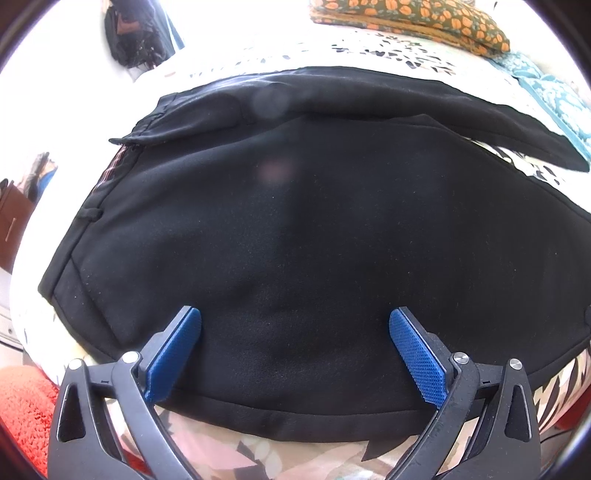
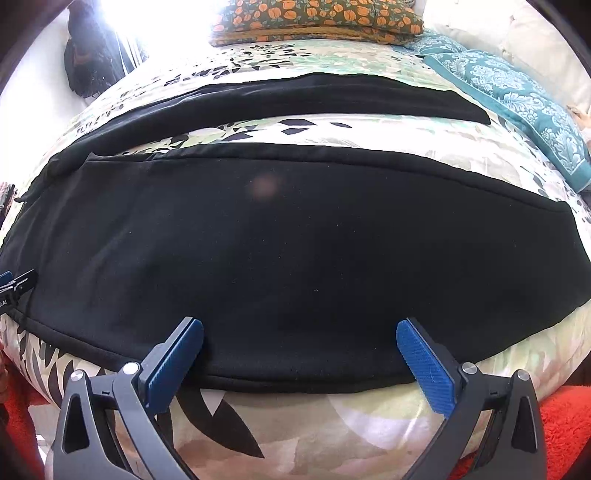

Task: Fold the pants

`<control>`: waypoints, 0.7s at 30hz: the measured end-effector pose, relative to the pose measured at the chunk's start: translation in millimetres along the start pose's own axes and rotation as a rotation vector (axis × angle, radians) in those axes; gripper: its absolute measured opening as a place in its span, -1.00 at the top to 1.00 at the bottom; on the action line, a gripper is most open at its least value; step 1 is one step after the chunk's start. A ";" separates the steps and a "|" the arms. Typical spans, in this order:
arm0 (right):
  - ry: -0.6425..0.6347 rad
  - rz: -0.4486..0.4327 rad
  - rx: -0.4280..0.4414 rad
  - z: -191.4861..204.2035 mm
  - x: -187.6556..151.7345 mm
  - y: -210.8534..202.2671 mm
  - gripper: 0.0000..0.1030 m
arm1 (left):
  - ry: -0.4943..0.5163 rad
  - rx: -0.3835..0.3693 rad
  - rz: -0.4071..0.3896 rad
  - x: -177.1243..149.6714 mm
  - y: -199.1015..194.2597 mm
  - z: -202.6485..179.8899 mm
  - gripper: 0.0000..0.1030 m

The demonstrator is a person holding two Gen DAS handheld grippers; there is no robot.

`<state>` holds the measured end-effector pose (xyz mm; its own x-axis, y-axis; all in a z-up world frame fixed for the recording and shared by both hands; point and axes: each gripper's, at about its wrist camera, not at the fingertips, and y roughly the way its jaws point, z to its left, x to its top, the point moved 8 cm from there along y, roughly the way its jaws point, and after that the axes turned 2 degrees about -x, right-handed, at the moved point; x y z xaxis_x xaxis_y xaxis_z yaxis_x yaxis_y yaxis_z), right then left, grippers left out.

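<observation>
Black pants [image 1: 295,221] lie spread flat on a bed, waistband to the left in the left wrist view. The near leg [image 2: 295,251] fills the right wrist view and the far leg [image 2: 314,96] lies apart behind it. My left gripper [image 1: 294,317] hovers open over the seat area near the pants' front edge, nothing between its blue pads [image 1: 417,354]. My right gripper [image 2: 300,330] stands wide open above the near leg's front edge, empty too. The left gripper's tip [image 2: 14,282] shows at the left edge of the right wrist view.
The bed has a leaf-patterned cover [image 2: 295,424]. An orange-flowered pillow [image 2: 317,18] lies at the back and a teal patterned cloth [image 2: 517,99] at the right. Red rug [image 2: 565,424] lies on the floor below the bed's front edge.
</observation>
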<state>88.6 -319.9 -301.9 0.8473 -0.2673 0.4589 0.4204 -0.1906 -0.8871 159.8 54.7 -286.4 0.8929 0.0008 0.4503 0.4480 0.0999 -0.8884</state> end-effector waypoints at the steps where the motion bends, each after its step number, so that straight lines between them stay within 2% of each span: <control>1: 0.000 0.000 0.000 0.0 0.1 0.0 -1.00 | 0.002 0.000 0.002 -0.2 -0.4 -0.4 -0.99; 13: 0.026 0.017 -0.004 -1.2 -0.4 0.5 -1.00 | 0.044 0.004 -0.003 -5.4 -6.1 -4.9 -0.99; 18: 0.029 0.020 -0.003 -1.5 -0.2 1.2 -1.00 | 0.030 -0.031 0.028 -7.7 -14.5 -3.6 -0.97; 21: 0.020 0.022 -0.001 -1.0 -0.9 0.2 -1.00 | -0.023 -0.085 -0.006 -5.0 -27.5 -0.6 -0.97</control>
<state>87.6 -320.6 -302.4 0.8496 -0.2907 0.4400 0.4013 -0.1851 -0.8971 143.0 51.3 -264.3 0.8895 0.0234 0.4563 0.4560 0.0150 -0.8898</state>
